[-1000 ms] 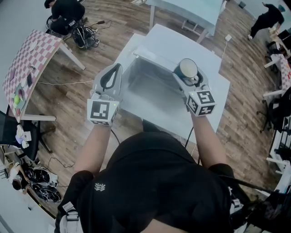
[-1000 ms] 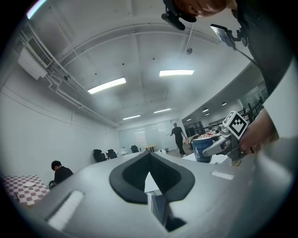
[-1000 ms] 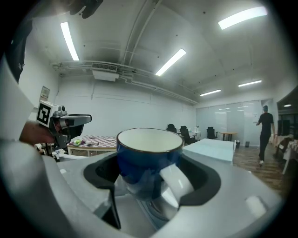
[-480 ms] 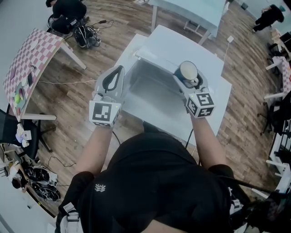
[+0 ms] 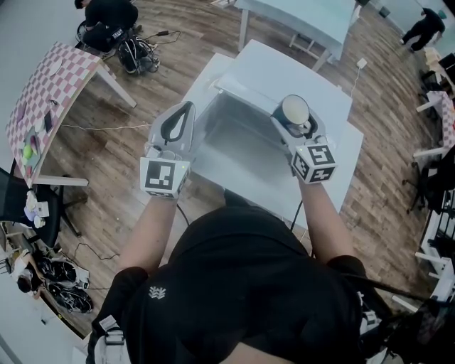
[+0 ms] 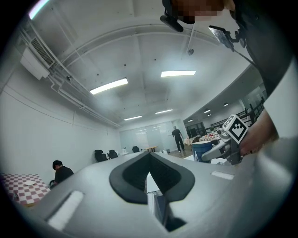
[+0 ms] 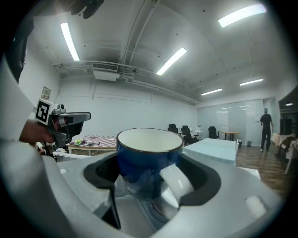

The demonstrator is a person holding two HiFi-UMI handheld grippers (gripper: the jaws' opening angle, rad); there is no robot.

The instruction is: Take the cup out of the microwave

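Note:
A blue cup (image 5: 294,109) with a white inside and a white handle stands upright between the jaws of my right gripper (image 5: 292,117), which is shut on it. In the right gripper view the cup (image 7: 149,155) fills the space between the jaws, handle toward the camera. It is held above the right part of the white microwave (image 5: 238,138), outside it. My left gripper (image 5: 184,108) hovers at the microwave's left edge with its jaws shut and nothing in them; the left gripper view shows the tips (image 6: 149,157) meeting. That view also catches the cup (image 6: 202,151) off to the right.
The microwave sits on a white table (image 5: 334,96) over a wooden floor. A checkered table (image 5: 43,92) stands to the left and a pale table (image 5: 298,18) behind. One person sits at the top left (image 5: 106,14); another walks at the far right (image 5: 425,23).
Both grippers and the cup stay almost where they were. The person at the far right has walked a little farther away.

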